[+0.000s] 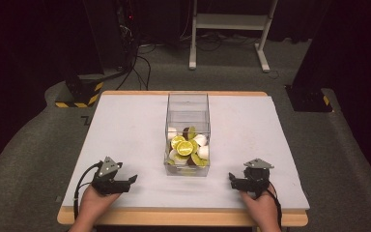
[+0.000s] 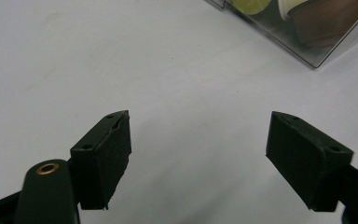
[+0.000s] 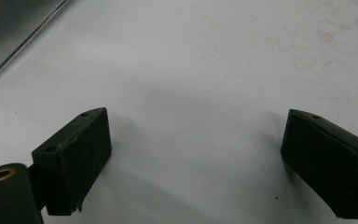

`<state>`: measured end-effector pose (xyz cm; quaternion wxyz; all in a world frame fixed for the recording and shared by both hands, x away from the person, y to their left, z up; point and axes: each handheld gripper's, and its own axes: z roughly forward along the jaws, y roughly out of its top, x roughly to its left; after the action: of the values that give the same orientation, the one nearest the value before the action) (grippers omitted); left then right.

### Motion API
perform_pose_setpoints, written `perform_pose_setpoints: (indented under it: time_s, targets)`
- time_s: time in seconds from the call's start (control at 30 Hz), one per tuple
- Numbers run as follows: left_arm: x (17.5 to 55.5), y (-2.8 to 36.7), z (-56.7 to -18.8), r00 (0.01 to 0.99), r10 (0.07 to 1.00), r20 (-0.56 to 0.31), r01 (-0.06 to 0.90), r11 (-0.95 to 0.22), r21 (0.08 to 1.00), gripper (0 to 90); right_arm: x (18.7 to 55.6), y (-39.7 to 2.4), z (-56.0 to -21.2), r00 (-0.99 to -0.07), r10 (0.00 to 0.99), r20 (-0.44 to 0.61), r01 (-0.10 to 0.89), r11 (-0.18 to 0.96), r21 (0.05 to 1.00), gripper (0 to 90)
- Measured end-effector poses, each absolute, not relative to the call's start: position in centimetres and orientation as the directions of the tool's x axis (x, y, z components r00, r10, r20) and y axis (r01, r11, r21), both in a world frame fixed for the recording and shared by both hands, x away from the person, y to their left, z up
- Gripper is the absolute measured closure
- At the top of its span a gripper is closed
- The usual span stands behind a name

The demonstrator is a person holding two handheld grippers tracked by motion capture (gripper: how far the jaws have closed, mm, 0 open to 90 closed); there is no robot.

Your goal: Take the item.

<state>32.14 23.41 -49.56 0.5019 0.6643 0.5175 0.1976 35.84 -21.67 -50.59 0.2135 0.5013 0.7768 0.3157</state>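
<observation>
A clear plastic box (image 1: pixel 187 101) stands in the middle of the white table, holding several round pieces (image 1: pixel 184 147), yellow-green, white and brown. My left gripper (image 1: pixel 131 181) rests low near the front left, pointing right toward the box, its jaws open with nothing between them. In the left gripper view the open gripper (image 2: pixel 198 154) hangs over bare table, with the box corner (image 2: pixel 307 51) at the upper right. My right gripper (image 1: pixel 232 180) sits at the front right, pointing left, also open and empty. In the right gripper view the gripper (image 3: pixel 196 158) faces bare table and the box edge (image 3: pixel 23 39) shows at the upper left.
The white table top (image 1: pixel 125 125) has an orange-brown wooden rim. A white frame stand (image 1: pixel 232 29) and dark equipment with black-and-yellow striped feet (image 1: pixel 77 94) stand on the grey floor beyond the table.
</observation>
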Motion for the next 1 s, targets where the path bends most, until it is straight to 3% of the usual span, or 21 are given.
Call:
perform_pose_setpoints:
  time_s: [1.0]
  targets:
    - [32.9, 20.8, -47.6, 0.464, 0.820, -0.335, 0.479, 0.086, 0.873, 21.8, 35.8, -21.6, -50.6, -0.405, 0.914, -0.017, 0.643, 0.298, 0.706, 8.3]
